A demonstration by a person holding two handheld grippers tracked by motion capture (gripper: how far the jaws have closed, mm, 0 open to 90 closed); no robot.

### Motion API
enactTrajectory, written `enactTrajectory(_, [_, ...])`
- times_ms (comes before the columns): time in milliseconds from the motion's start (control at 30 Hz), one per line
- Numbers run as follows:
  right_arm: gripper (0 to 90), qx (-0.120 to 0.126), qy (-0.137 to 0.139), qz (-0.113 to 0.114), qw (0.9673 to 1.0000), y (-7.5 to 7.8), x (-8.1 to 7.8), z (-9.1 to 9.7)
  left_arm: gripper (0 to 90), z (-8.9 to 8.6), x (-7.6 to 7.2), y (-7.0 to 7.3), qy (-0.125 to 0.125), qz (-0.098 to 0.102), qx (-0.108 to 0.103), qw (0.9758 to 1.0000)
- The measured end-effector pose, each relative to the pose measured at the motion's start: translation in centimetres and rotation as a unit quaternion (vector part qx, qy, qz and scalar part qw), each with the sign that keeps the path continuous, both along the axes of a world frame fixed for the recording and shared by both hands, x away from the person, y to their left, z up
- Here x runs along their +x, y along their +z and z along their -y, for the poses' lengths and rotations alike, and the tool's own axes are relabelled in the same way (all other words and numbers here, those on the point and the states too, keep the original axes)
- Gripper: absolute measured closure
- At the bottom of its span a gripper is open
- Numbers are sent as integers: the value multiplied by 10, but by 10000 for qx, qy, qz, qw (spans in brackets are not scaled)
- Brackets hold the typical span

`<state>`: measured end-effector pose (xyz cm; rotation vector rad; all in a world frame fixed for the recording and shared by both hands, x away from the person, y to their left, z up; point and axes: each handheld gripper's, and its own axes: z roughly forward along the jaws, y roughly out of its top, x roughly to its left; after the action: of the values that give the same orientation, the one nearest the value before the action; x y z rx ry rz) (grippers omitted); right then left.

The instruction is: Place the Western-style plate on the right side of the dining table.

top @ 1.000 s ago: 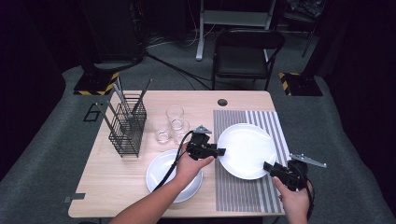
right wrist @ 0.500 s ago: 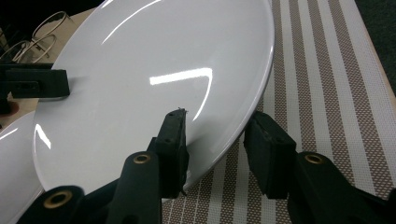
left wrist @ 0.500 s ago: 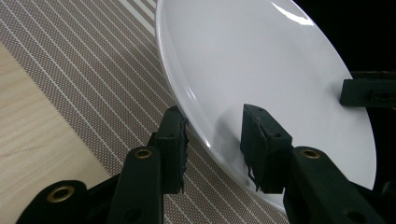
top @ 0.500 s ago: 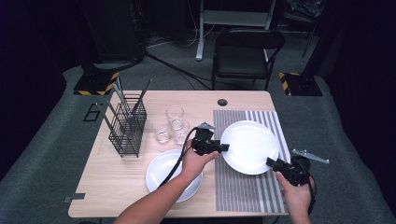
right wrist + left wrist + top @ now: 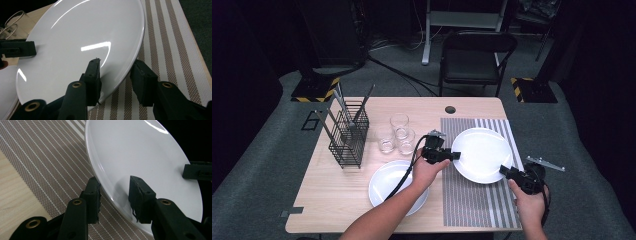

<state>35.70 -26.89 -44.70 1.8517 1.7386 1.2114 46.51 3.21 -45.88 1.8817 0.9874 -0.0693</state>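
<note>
A: Why a gripper on each side of the plate (image 5: pixel 482 154)?

B: Balance — it sits right of centre on the striped mat (image 5: pixel 472 200). The left gripper (image 5: pixel 113 196) and right gripper (image 5: pixel 116 76) each straddle its rim, jaws part-open — neither visibly pinching yet.

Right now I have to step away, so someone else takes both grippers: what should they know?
Left gripper: jaws astride the near-left rim of the big plate, gaps visible, not clamped.
Right gripper: jaws astride the plate's near-right rim, likewise loose.
The plate is over the striped mat; whether it rests flat is unclear. A second plate lies on the table.
Done: both grippers lined up. Left: probably close and lift.
</note>
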Motion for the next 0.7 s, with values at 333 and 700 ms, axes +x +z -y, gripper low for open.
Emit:
enactTrajectory(333, [604,62,-199,-125,9997,-11,10,1,620,5,3,-9,125,-7,41,9999])
enactTrajectory(700, [631,139,-442,-208,9987,-22,17,4,623,12,6,-22,271,-131,71,9995])
